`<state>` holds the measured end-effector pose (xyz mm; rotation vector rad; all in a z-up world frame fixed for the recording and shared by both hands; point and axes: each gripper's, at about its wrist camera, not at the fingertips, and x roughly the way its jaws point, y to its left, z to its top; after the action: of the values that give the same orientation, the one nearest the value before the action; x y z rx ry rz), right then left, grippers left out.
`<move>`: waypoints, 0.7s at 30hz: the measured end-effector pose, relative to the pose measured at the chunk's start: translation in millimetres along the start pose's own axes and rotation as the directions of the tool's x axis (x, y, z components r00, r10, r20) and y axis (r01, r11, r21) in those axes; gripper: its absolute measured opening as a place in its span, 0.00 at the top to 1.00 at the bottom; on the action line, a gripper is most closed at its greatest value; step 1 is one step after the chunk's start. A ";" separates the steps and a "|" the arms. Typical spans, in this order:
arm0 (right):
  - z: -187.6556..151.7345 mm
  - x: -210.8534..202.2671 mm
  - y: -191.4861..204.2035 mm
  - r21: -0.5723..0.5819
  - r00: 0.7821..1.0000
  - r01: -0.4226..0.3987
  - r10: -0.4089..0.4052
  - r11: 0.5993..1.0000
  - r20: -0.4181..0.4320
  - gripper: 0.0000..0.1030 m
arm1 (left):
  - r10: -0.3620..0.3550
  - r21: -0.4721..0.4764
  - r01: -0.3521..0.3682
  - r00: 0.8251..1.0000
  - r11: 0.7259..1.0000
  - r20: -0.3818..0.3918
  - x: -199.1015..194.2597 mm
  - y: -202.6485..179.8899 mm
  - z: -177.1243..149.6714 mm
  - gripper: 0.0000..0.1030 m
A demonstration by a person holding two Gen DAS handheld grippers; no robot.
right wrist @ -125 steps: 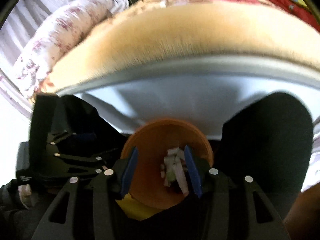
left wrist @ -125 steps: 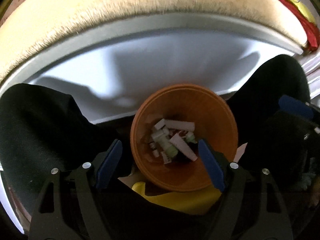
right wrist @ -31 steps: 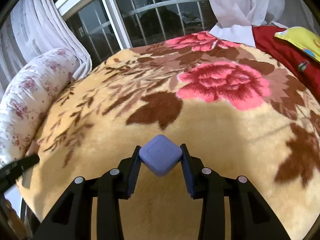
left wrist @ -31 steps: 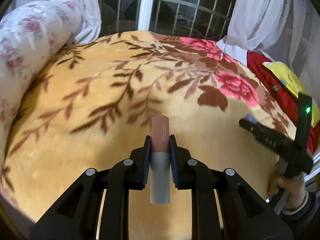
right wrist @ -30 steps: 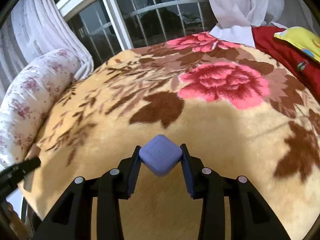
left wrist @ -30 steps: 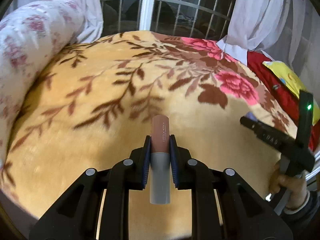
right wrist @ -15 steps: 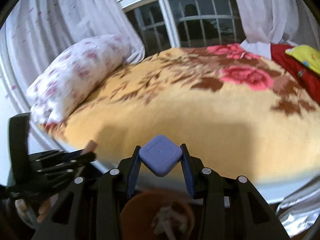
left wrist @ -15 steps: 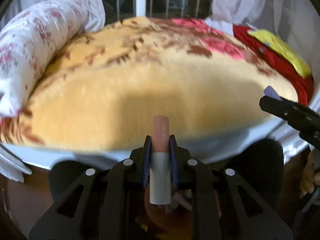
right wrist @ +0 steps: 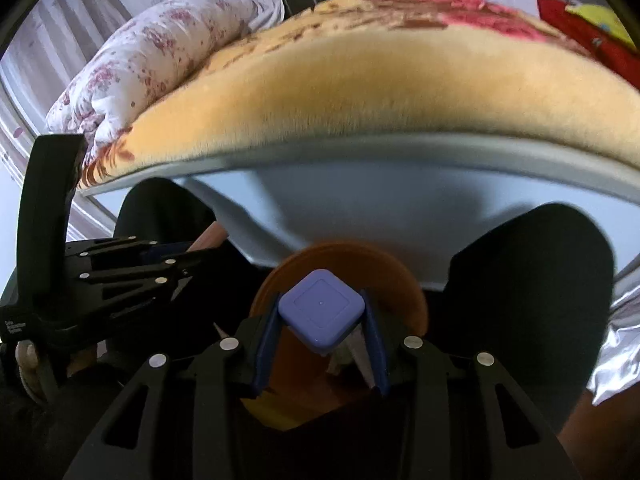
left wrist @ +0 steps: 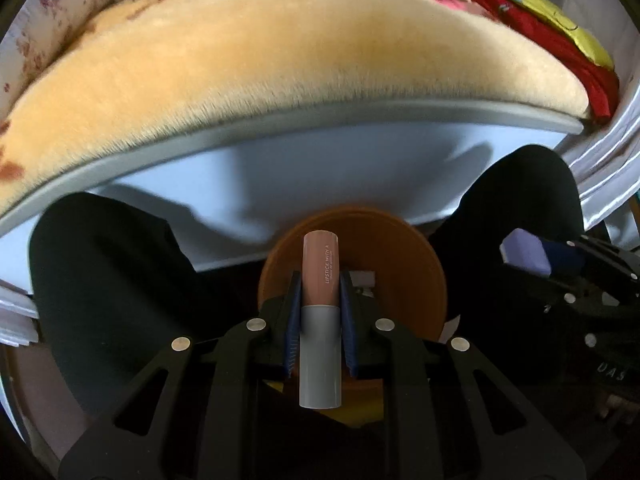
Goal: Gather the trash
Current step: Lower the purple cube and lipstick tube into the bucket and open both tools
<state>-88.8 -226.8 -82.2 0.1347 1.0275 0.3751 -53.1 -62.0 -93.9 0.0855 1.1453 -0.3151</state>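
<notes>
In the left wrist view, the left gripper (left wrist: pixel 320 312) was clamped on a lipstick tube (left wrist: pixel 320 320), pink above and grey below, which stood upright between the jaws. Directly under it was the orange bin (left wrist: pixel 424 280), placed on the floor between the person's dark knees (left wrist: pixel 108 272), in front of the bed with the yellow blanket (left wrist: pixel 280 60). At the right edge, the right gripper (left wrist: pixel 556 258) carried a purple cube (left wrist: pixel 524 258).

In the right wrist view, the right gripper (right wrist: pixel 322 320) squeezed the purple cube (right wrist: pixel 321 310) above the same orange bin (right wrist: pixel 400 280), where some paper pieces (right wrist: pixel 352 350) already lay. The left gripper (right wrist: pixel 188 254) was at the left.

Both items seemed ready for dropping; only the release was left.
</notes>
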 end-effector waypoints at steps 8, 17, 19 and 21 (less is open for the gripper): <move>8.0 20.4 -4.2 0.026 0.998 0.014 -0.013 1.000 -0.058 0.45 | 0.064 0.015 -0.063 0.994 0.998 -0.086 25.7 5.3 -0.3 0.34; 13.0 -8.4 -12.3 0.072 0.993 0.095 -0.099 0.993 0.063 0.13 | 0.060 -0.014 -0.061 0.998 0.998 -0.032 12.0 10.4 2.9 0.24; 19.5 -17.8 -13.2 0.083 0.986 0.116 -0.125 0.990 0.112 0.05 | 0.076 -0.026 -0.075 0.997 0.997 0.023 0.0 13.8 4.5 0.23; 28.6 -32.5 -15.4 0.117 0.970 0.145 -0.164 0.983 0.178 0.05 | 0.093 -0.048 -0.089 0.992 0.995 0.085 -12.5 16.8 10.3 0.19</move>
<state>-75.6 -251.1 -45.5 0.1783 0.8650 0.1635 -43.9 -45.8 -79.9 0.0842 1.0575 -0.2109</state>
